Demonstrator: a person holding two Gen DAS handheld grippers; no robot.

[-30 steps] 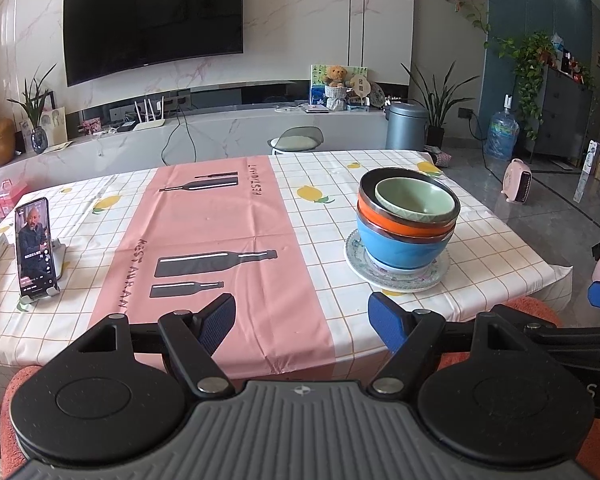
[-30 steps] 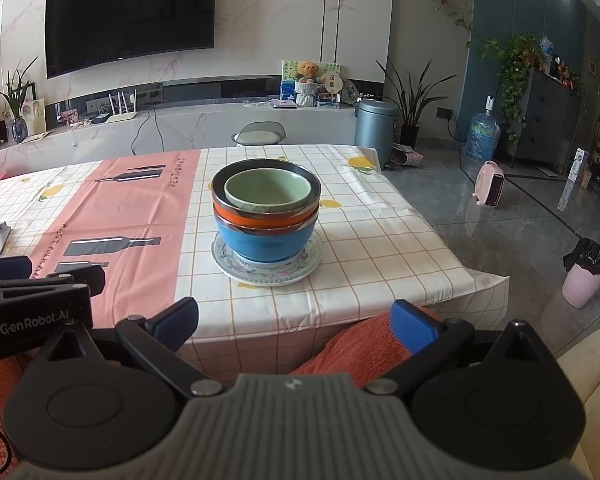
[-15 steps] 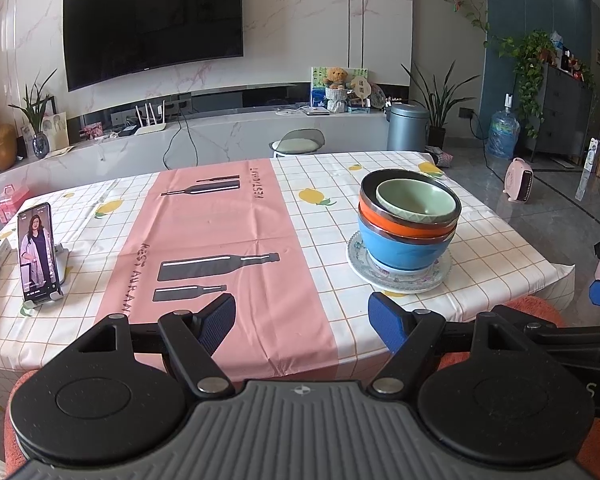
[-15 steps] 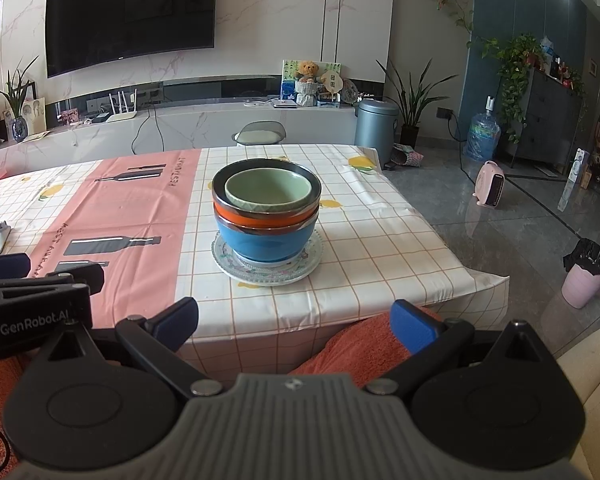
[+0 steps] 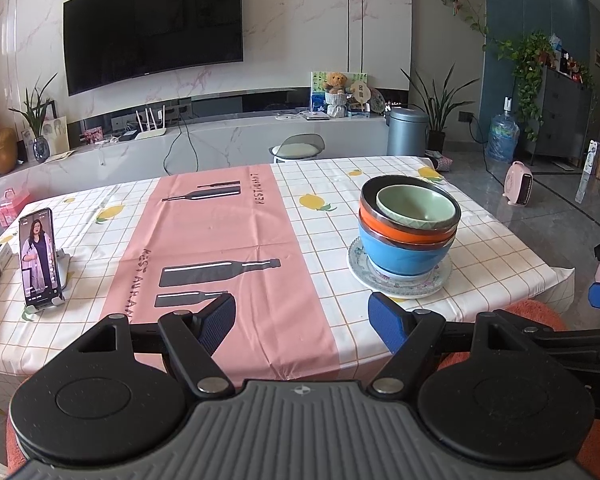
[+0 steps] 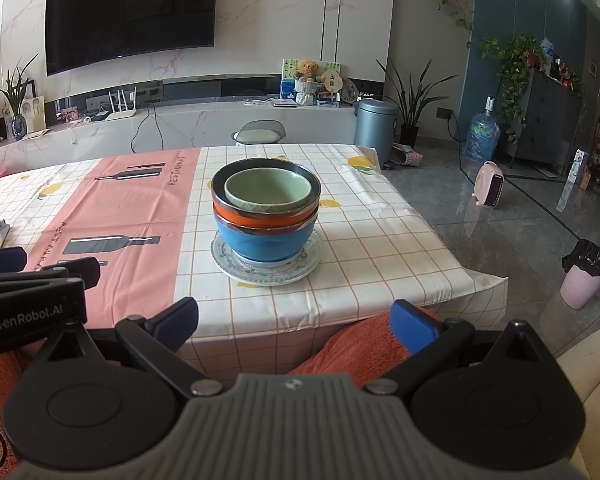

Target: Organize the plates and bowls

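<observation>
A stack of bowls stands on a patterned plate (image 5: 362,276) (image 6: 312,258) on the right half of the table. A blue bowl (image 5: 404,254) (image 6: 266,242) is at the bottom, an orange bowl (image 5: 396,230) (image 6: 256,220) sits in it, and a small green bowl (image 5: 416,206) (image 6: 268,190) is on top. My left gripper (image 5: 302,314) is open and empty, held back from the table's near edge. My right gripper (image 6: 294,320) is open and empty, also short of the near edge, facing the stack.
A phone on a stand (image 5: 38,258) is at the table's left side. The tablecloth has a pink strip (image 5: 228,248) down its middle. A stool (image 5: 298,148) stands behind the table. An orange cloth (image 6: 364,346) lies below the grippers.
Both views rise slightly, the left more than the right. The bowls and plate have not moved. Both grippers stay open.
</observation>
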